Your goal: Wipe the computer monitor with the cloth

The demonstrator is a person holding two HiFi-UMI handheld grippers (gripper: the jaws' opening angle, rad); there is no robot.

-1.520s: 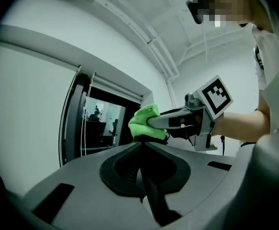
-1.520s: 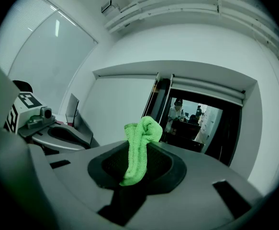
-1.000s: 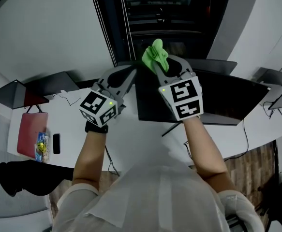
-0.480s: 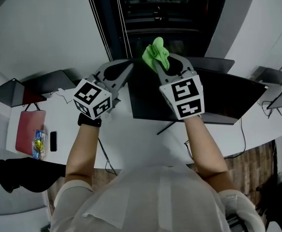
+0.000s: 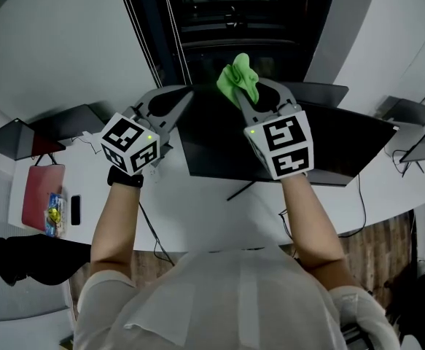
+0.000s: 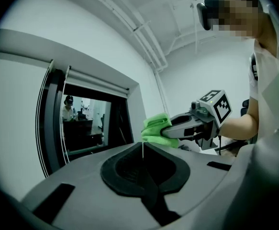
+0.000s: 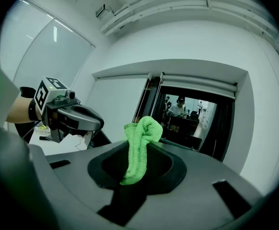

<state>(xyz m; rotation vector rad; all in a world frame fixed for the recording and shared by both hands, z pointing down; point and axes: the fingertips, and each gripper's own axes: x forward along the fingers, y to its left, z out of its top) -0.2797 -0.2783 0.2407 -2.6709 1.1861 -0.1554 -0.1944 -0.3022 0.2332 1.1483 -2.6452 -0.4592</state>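
A wide dark monitor (image 5: 343, 155) stands on the white desk, seen from above in the head view. My right gripper (image 5: 247, 93) is raised over its top edge, shut on a bright green cloth (image 5: 237, 79) that bunches out past the jaws (image 7: 140, 143). The left gripper (image 5: 184, 95) hovers just left of it above the monitor's left end, jaws closed with nothing between them. In the left gripper view the green cloth (image 6: 156, 130) and right gripper (image 6: 164, 132) show beyond my closed jaws. In the right gripper view the left gripper (image 7: 95, 123) shows at the left.
Other dark screens sit at the desk's left (image 5: 22, 138) and far right (image 5: 409, 115). A red pad (image 5: 33, 206), a phone (image 5: 75, 210) and a small packet (image 5: 54, 214) lie at the left. A dark window opening (image 5: 234, 20) with blind cords is ahead.
Both grippers have risen and moved forward over the monitor's top edge; the left one has shifted left. The cloth stays gripped in the right jaws.
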